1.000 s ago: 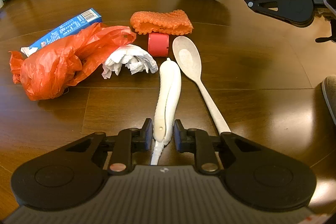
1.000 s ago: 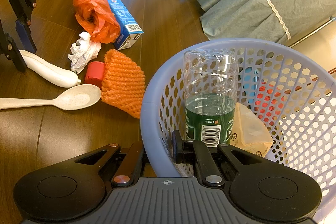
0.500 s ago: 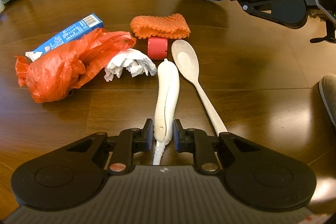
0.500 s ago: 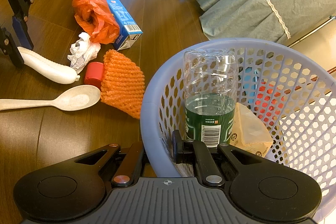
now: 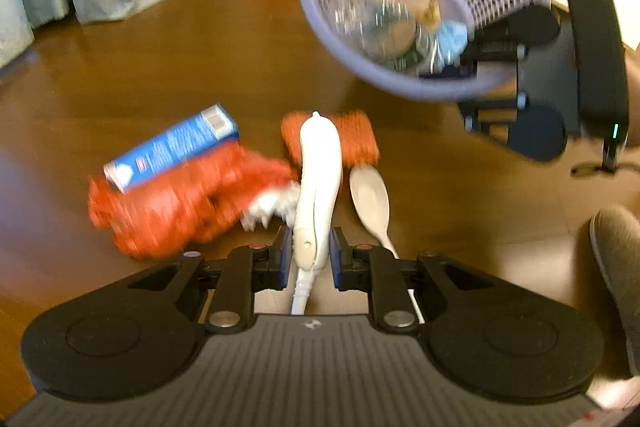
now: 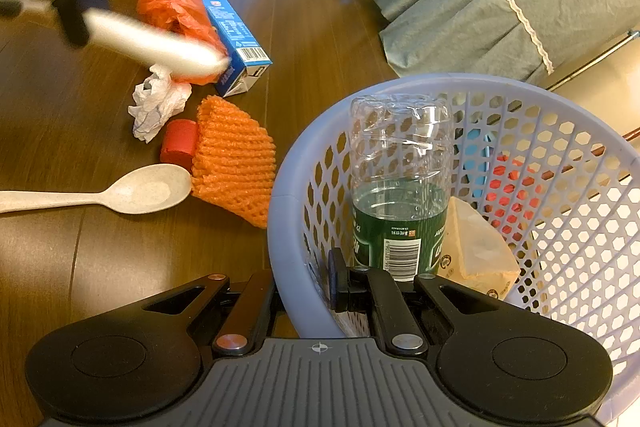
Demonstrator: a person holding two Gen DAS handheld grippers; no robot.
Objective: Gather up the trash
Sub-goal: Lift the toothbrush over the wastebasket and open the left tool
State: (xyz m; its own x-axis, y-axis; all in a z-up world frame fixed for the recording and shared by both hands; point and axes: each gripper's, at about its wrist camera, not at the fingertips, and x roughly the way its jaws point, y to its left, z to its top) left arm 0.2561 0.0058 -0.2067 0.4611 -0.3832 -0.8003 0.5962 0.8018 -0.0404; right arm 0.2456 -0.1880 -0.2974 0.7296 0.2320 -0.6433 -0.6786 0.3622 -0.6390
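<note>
Left gripper [image 5: 309, 254] jaws clamp white plastic handle [image 5: 318, 183] near tail: rigid, light, slick. Right gripper [image 6: 304, 293] jaws pinch basket [image 6: 292, 227] rim.

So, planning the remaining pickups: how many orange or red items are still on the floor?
3: orange plastic bag by the blue carton, orange foam net, red cap touching it.
</note>
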